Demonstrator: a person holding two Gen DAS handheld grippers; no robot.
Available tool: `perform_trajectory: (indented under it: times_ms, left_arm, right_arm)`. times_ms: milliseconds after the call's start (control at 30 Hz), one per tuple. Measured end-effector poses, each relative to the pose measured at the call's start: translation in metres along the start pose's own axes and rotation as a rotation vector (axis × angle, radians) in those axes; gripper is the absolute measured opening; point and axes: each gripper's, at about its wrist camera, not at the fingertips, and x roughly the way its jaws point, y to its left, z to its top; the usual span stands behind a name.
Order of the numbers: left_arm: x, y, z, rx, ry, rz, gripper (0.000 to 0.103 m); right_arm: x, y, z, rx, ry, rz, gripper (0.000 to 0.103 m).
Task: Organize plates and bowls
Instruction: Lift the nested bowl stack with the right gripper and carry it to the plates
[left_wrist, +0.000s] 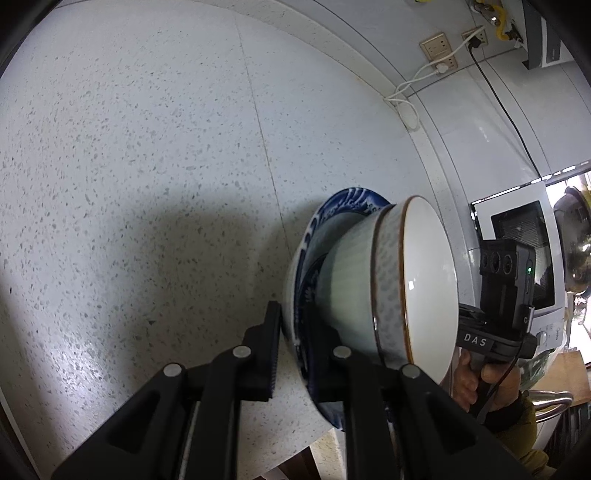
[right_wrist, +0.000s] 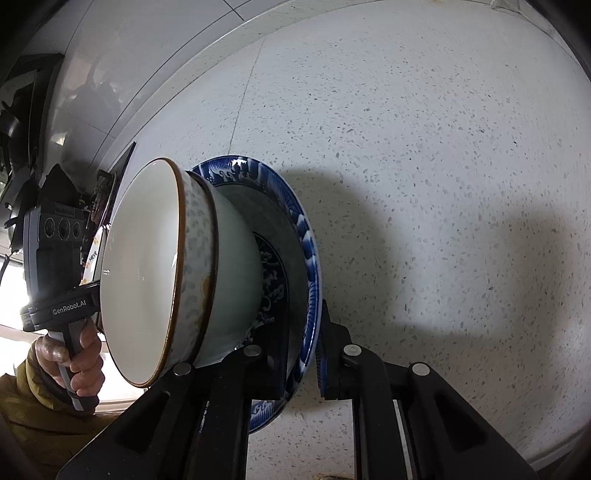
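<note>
A blue-and-white patterned plate (left_wrist: 341, 208) carries two nested bowls: a pale green bowl (left_wrist: 349, 266) with a brown-rimmed speckled bowl (left_wrist: 428, 280) inside it. My left gripper (left_wrist: 291, 332) is shut on the plate's rim, one finger under it and one on top. In the right wrist view the same plate (right_wrist: 303, 236), green bowl (right_wrist: 236, 251) and speckled bowl (right_wrist: 140, 273) appear. My right gripper (right_wrist: 301, 354) is shut on the plate's opposite rim. The stack hangs tilted just above the speckled countertop (left_wrist: 147, 166).
A white microwave (left_wrist: 524, 236) stands by the wall with sockets and cables (left_wrist: 443, 51) above the counter's back edge. A metal pot (left_wrist: 576, 236) sits beyond it. The counter's front edge runs near the bottom of the left wrist view (left_wrist: 314, 448).
</note>
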Motion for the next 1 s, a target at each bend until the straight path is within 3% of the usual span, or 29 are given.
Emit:
perform_trajectory:
  times_ms: [600, 1000]
  left_arm:
    - [0.002, 0.018, 0.011, -0.144, 0.081, -0.055, 0.01]
    - [0.001, 0.024, 0.018, -0.193, 0.105, -0.042, 0.01]
  right_arm:
    - [-0.003, -0.022, 0.006, 0.075, 0.011, 0.063, 0.011]
    - [-0.005, -0.026, 0.009, 0.145, 0.012, 0.059, 0.011]
